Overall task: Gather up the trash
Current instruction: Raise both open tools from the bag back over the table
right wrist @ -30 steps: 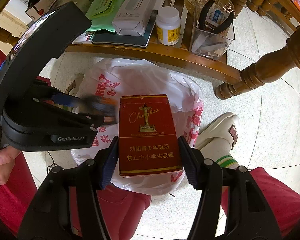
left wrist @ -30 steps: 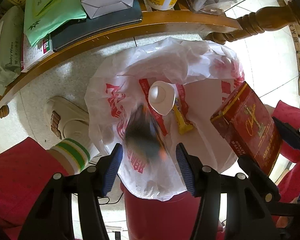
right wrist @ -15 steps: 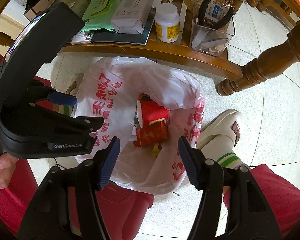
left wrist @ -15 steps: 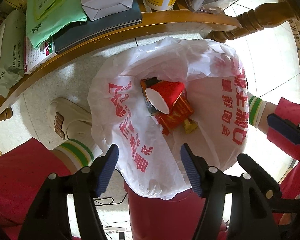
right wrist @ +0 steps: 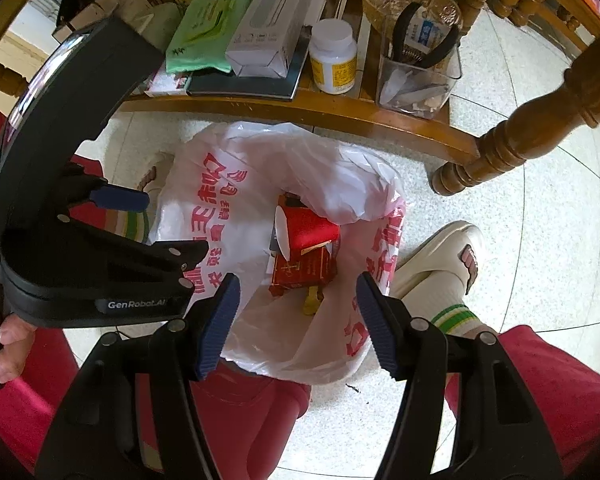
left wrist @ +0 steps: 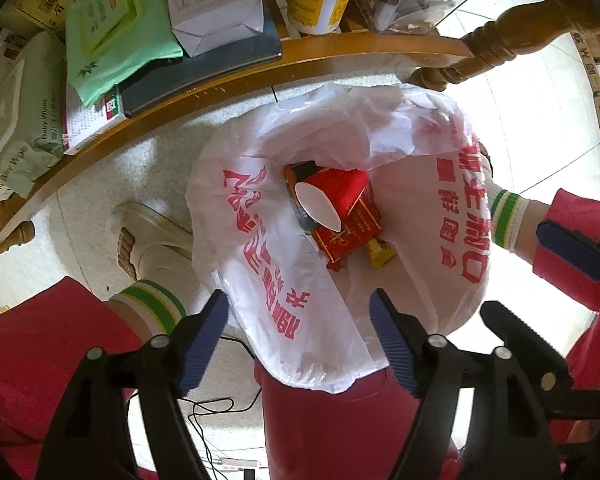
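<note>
Right wrist view: both grippers released; bag holds cup, carton.

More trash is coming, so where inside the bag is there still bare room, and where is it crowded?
Free: the white liner of the trash bag right of the red cigarette box, and the near slope toward the open left gripper. Crowded: the middle, where the red paper cup lies on the box.

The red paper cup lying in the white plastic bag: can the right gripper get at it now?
Probably yes. The right gripper is open and empty above the bag's mouth, and the red paper cup lies uncovered on top.
</note>
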Available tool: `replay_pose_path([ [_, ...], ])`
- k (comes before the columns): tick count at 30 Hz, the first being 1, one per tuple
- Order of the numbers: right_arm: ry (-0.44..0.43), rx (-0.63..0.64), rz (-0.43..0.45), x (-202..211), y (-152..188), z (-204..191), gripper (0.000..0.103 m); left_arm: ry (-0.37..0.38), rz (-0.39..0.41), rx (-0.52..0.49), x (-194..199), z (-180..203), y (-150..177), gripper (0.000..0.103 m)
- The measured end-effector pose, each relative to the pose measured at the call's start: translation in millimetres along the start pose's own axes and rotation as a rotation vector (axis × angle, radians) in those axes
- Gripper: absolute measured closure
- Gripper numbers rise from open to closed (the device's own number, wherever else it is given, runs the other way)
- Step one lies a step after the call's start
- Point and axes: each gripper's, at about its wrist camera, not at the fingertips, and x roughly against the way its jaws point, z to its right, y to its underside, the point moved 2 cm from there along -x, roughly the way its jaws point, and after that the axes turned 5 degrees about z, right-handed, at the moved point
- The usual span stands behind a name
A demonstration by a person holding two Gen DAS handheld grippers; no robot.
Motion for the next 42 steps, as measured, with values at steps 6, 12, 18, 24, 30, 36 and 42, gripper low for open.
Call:
replay_pose_path([
  [6, -0.044, -0.062, 0.107, 62.1, 7.2, 8.1, 0.03, -0.024, 0.088, 0.009, 51.3, -8.5, 25.2, 0.028],
  [12, -0.017, 0.005, 0.242, 149.7, -4.5, 5.6, 0.023, -0.061, 0.272, -0.02, 164.2, -25.5, 47.6, 0.027],
  [18, -0.01, 0.065, 0.368, 245.4, -34.6, 5.9, 0.015, -0.179, 0.493, -0.124, 311.1, -36.9, 40.3, 0.023],
  [24, -0.026, 0.085, 0.471, 333.2, -70.6, 10.5, 0.011, -0.287, 0.672, -0.279, 434.9, -34.1, 18.1, 0.008],
  [30, 0.006, 0.105, 0.54, 391.6, -102.7, 17.9, 0.01, -0.301, 0.67, -0.398, 480.8, -27.4, -5.7, 0.008],
  [36, 0.007, 0.155, 0.567, 422.9, -130.8, 12.8, 0.01, -0.282, 0.642, -0.478, 493.9, -23.3, -42.4, 0.008],
  [42, -0.003, 0.215, 0.537, 419.7, -161.5, 0.3, 0.009, -0.314, 0.582, -0.613, 479.4, -16.0, -75.6, 0.008],
])
